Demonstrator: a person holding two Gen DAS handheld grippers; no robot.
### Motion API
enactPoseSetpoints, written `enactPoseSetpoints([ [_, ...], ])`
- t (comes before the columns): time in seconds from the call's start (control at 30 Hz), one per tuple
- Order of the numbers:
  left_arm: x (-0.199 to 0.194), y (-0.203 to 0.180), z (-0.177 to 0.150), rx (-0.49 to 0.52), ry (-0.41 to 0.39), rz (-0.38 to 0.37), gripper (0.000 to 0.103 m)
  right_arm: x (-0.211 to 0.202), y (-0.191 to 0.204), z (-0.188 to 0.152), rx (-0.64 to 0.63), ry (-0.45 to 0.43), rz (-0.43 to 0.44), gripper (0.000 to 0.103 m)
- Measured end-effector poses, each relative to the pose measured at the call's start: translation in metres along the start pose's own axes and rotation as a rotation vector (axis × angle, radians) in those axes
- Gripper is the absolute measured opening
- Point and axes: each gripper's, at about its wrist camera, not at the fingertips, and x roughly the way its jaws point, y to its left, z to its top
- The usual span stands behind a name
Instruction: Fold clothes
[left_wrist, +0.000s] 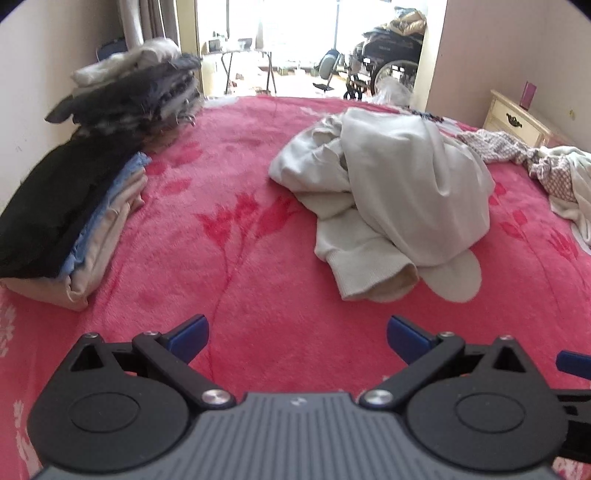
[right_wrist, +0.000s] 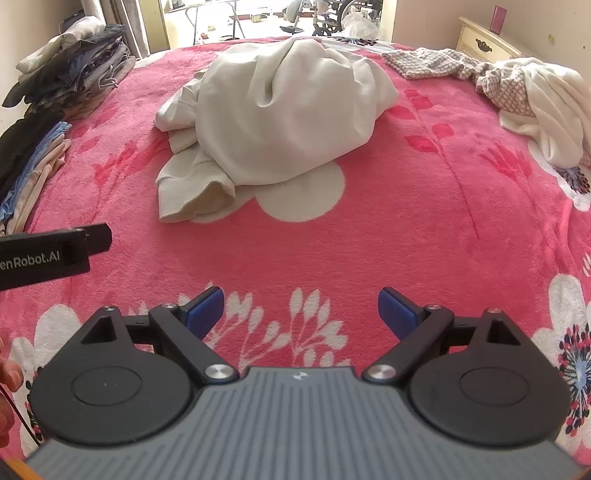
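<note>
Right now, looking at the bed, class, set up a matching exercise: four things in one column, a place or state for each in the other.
Things:
1. cream sweatshirt
2. folded stack
3. checked garment
4. right gripper

States:
A. jaws open, empty
B. crumpled mid-bed
C. neat, by the left wall
D. strewn near the nightstand

Pairs: 1-B, 2-C, 3-D, 4-A

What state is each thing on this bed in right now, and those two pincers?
Left gripper: open, empty.
Right gripper: open, empty.
Cream sweatshirt: crumpled heap, unfolded.
Checked garment: unfolded, tangled with a white one.
Near stack of clothes: folded, black on top.
Far stack of clothes: folded, piled high.
</note>
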Motion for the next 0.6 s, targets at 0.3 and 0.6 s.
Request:
enactPoseSetpoints([
  [0.3, -0.0007, 0.0006, -0.0015, -0.001, 0.018, -0.043, 0.103, -0.0013, 0.0014, -0.0006, -0.004, -0.003, -0.002, 0.091],
  [0.6, -0.0056, -0.0003, -0.0014, 0.013, 0.007, -0.044, 0.103, -0.0039, 0.0018, -0.0015, -0.008, -0.012, -0.003, 0.091],
])
